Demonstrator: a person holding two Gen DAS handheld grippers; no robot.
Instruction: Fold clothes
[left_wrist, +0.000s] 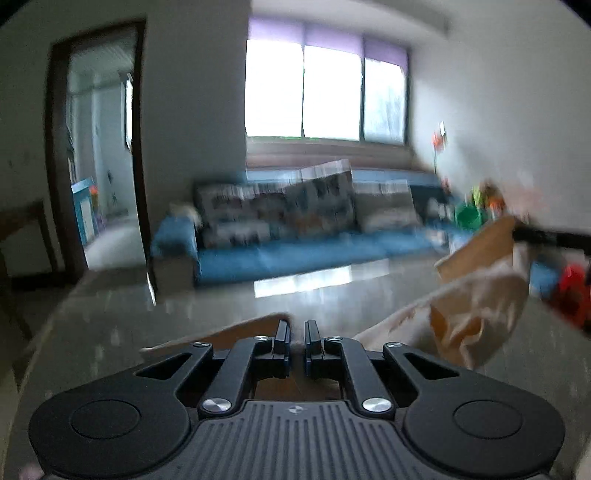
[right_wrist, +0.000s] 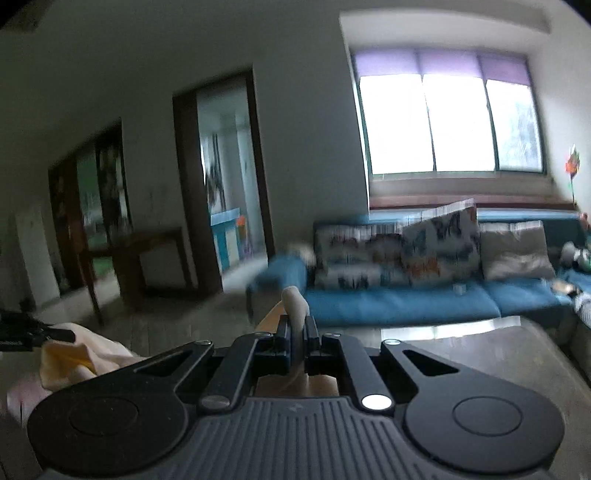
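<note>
Right wrist view: cream garment (right_wrist: 295, 301), soft and crumpled, one edge pinched in the right gripper (right_wrist: 297, 328), a rounded tuft poking above its narrow jaws. Left gripper (left_wrist: 297, 334) nearly closed on another edge; fabric sags right toward the other tool. Folding judged barely begun: cloth lifted, no crease visible. Glossy table (left_wrist: 147, 317) below; blue sofa (right_wrist: 406, 302) far.

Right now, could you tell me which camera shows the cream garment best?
The left wrist view: the cream garment hangs bunched at the right there, folds visible, above the table. The right wrist view shows only a crumpled part at lower left and a tuft pinched in the right tongs.
</note>
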